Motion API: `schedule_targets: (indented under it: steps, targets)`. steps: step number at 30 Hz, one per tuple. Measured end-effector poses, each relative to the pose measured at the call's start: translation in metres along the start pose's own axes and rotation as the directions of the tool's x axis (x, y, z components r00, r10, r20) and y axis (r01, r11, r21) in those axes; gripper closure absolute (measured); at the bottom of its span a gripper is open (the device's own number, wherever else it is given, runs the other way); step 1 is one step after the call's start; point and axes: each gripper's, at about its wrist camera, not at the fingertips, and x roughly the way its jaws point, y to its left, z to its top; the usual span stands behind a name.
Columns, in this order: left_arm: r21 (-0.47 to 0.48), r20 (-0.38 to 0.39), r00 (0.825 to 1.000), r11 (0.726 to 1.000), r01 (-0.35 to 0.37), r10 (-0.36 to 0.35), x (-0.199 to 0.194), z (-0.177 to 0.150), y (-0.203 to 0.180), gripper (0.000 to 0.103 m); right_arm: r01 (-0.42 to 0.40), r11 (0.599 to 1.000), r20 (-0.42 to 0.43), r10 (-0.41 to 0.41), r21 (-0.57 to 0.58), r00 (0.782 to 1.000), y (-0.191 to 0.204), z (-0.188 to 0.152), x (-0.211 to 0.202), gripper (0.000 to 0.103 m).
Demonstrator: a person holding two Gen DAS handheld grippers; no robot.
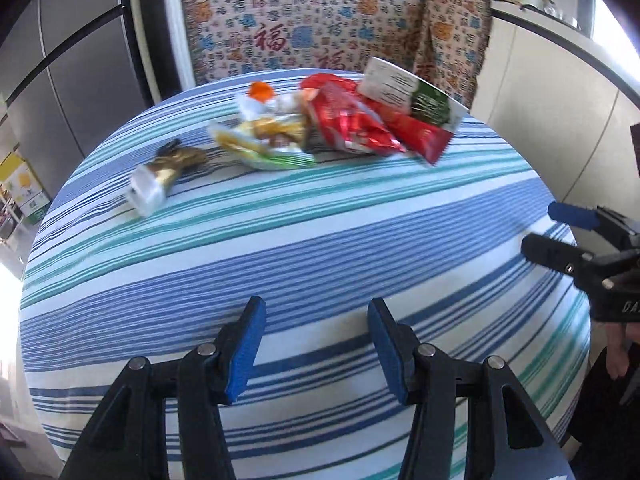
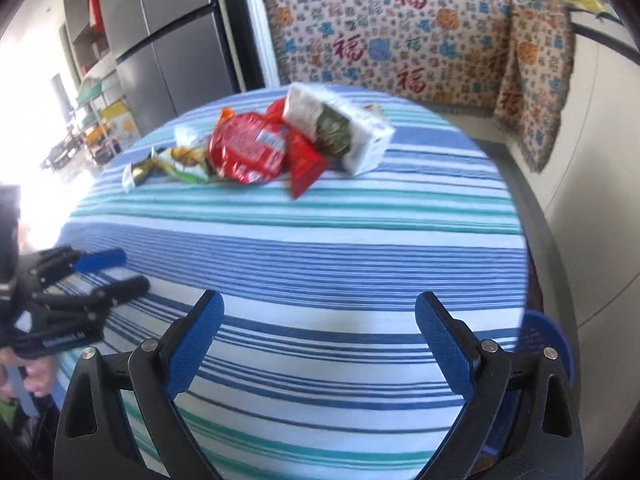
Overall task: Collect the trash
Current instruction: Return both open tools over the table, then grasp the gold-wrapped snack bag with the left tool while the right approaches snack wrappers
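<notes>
A pile of trash lies at the far side of the striped round table [image 1: 304, 240]: a gold and white wrapper [image 1: 160, 176], a yellow-green snack bag [image 1: 264, 140], a red foil bag [image 1: 352, 120], a red flat packet [image 1: 420, 136] and a white and green carton [image 1: 408, 92]. The same red foil bag [image 2: 248, 148] and carton [image 2: 352, 132] show in the right wrist view. My left gripper [image 1: 316, 344] is open and empty over the near table edge. My right gripper [image 2: 320, 344] is open wide and empty, also near the front edge. Each gripper shows in the other's view, the right [image 1: 560, 232] and the left [image 2: 116, 272].
A patterned cloth [image 1: 320, 24] covers furniture behind the table. A grey refrigerator [image 2: 172, 40] stands at the back left. A blue plastic stool [image 2: 544, 344] sits beside the table on the right. A white counter [image 1: 560, 100] runs along the right.
</notes>
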Motion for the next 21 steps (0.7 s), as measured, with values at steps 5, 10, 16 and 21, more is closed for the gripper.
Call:
schedule_targets:
  steps: [5,10,16,21]
  targets:
    - [-0.017,0.014,1.0,1.0,-0.023,0.024,0.0,-0.002,0.033,0.049,0.006,1.0,-0.061,-0.007,-0.017,0.998,0.019,0.009,0.03,0.009]
    - [-0.033,0.016,0.999,0.998,-0.05,0.05,0.006,0.007,0.067,0.042,0.036,0.999,-0.079,-0.038,-0.029,0.996,0.031,0.008,0.04,0.008]
    - [-0.047,0.013,0.998,0.997,-0.061,0.062,0.026,0.032,0.114,0.025,0.06,0.996,-0.082,-0.065,-0.06,0.995,0.036,0.006,0.041,0.006]
    - [-0.01,0.021,0.999,0.999,-0.041,0.041,0.045,0.059,0.125,0.025,0.065,0.996,-0.082,-0.069,-0.06,0.994,0.037,0.006,0.042,0.004]
